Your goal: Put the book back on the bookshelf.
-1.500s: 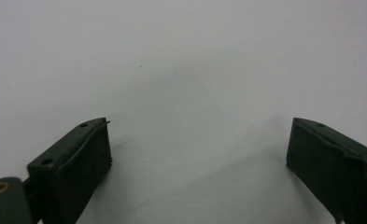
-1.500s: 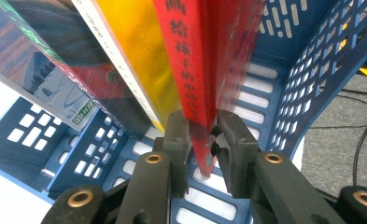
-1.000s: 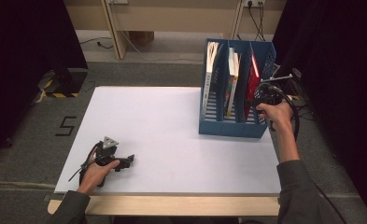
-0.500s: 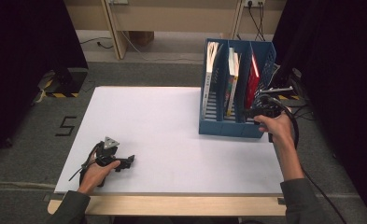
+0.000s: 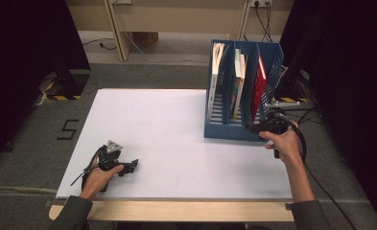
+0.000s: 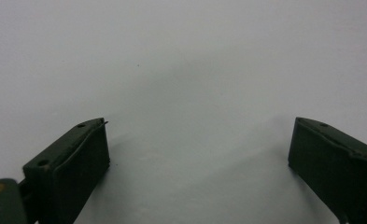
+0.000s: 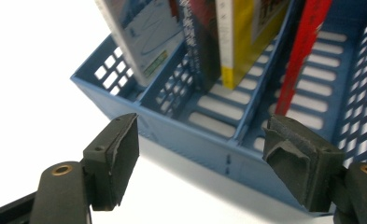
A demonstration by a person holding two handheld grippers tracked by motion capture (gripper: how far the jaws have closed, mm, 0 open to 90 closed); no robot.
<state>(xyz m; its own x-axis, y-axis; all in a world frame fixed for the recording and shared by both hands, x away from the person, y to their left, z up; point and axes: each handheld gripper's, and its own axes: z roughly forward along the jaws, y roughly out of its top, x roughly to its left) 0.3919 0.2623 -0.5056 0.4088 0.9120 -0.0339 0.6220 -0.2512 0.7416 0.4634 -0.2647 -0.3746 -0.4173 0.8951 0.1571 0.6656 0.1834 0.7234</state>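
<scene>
A blue three-slot file rack [image 5: 229, 130] stands at the table's right. A white book [image 5: 217, 62] is in its left slot, a yellow-spined book [image 5: 238, 81] in the middle and a thin red book [image 5: 259, 79] in the right. My right gripper [image 5: 252, 127] hovers just in front of the rack's near right corner. Its jaws have just been opening and nothing is between them. In the right gripper view the gripper [image 7: 200, 154] faces the rack's front wall [image 7: 190, 135] and the red book [image 7: 302, 60]. My left gripper [image 5: 133, 165] rests open on the table at the front left, its jaws [image 6: 197, 149] wide apart over bare white surface.
The white table [image 5: 176, 120] has a wooden front edge [image 5: 176, 211]. A cable [image 5: 320, 182] trails from the right gripper off the table's right side. On the floor are a taped "5" [image 5: 69, 129] at the left and cables [image 5: 301, 103] behind the rack.
The right hand has come back and down from the rack's right slot to its near front corner, and its jaws now stand wider. The left hand has not moved.
</scene>
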